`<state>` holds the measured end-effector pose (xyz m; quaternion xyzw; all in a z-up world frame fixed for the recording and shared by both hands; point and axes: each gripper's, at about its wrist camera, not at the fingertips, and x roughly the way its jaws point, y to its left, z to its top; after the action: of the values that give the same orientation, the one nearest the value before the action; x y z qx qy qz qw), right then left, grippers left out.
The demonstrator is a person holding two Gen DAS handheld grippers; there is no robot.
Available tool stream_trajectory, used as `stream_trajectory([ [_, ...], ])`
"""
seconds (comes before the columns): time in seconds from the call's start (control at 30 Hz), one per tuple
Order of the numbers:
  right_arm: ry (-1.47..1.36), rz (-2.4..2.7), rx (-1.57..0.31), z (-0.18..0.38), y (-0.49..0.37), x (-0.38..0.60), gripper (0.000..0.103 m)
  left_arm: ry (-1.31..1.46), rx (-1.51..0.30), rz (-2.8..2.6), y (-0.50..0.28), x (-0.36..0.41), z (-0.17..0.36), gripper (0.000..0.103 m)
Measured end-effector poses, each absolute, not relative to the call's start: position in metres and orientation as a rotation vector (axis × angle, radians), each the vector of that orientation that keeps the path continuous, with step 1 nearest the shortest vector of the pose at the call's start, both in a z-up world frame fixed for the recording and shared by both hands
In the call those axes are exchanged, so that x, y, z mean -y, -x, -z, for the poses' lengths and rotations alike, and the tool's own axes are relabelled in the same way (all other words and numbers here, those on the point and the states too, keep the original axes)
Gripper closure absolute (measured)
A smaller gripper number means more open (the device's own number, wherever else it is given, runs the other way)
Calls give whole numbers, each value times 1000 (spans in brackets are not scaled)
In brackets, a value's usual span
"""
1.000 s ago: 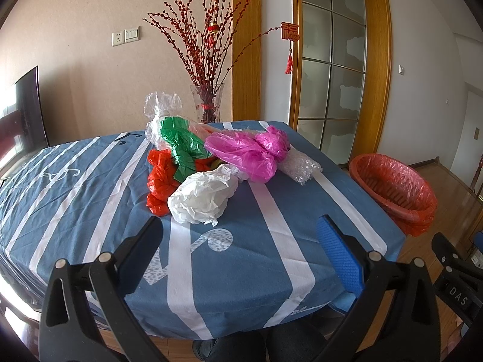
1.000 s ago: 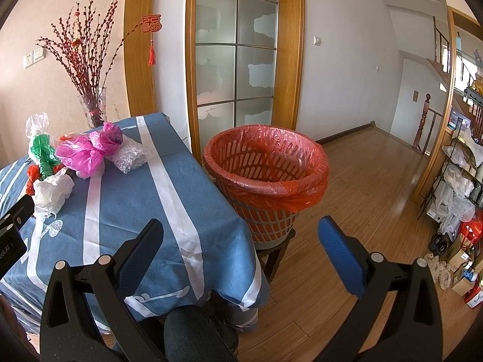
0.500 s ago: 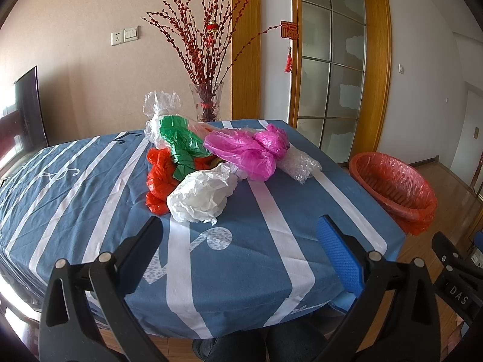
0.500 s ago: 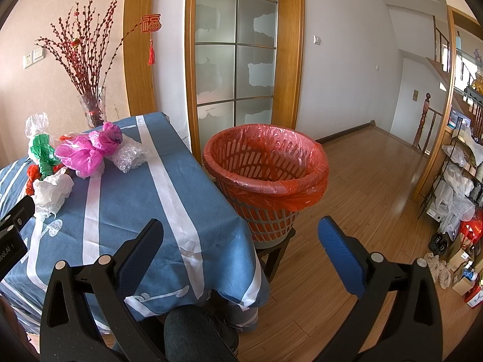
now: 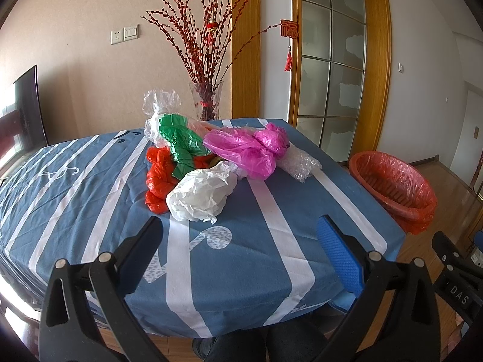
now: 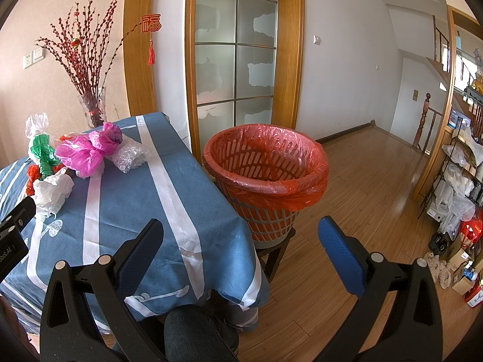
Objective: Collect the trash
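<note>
Collection not begun: my left gripper (image 5: 238, 232) and right gripper (image 6: 241, 232), fingers spread and empty; next, reach white crumpled bag (image 5: 200, 194) nearest, then lined basket (image 6: 265, 163).

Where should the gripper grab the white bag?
Probably the white bag at its puffy front bulge, coming in from the near table edge with the open left gripper. That side faces the gripper and lies bare; its back touches the red bag and pink bag.
</note>
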<state>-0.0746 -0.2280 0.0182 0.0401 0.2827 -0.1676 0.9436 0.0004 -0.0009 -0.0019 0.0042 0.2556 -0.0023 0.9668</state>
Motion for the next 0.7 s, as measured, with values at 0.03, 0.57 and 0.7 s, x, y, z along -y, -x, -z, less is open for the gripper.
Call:
stream_trajectory([
  [0.03, -82, 342, -576, -18, 75, 228, 2, -8, -517, 5, 0, 1, 2, 4],
  [0.57, -82, 341, -578, -18, 73, 227, 2, -6, -522, 4, -1, 2, 5, 4],
  [0.7, -83, 340, -578, -18, 72, 227, 2, -3, -527, -3, -1, 3, 13, 4],
])
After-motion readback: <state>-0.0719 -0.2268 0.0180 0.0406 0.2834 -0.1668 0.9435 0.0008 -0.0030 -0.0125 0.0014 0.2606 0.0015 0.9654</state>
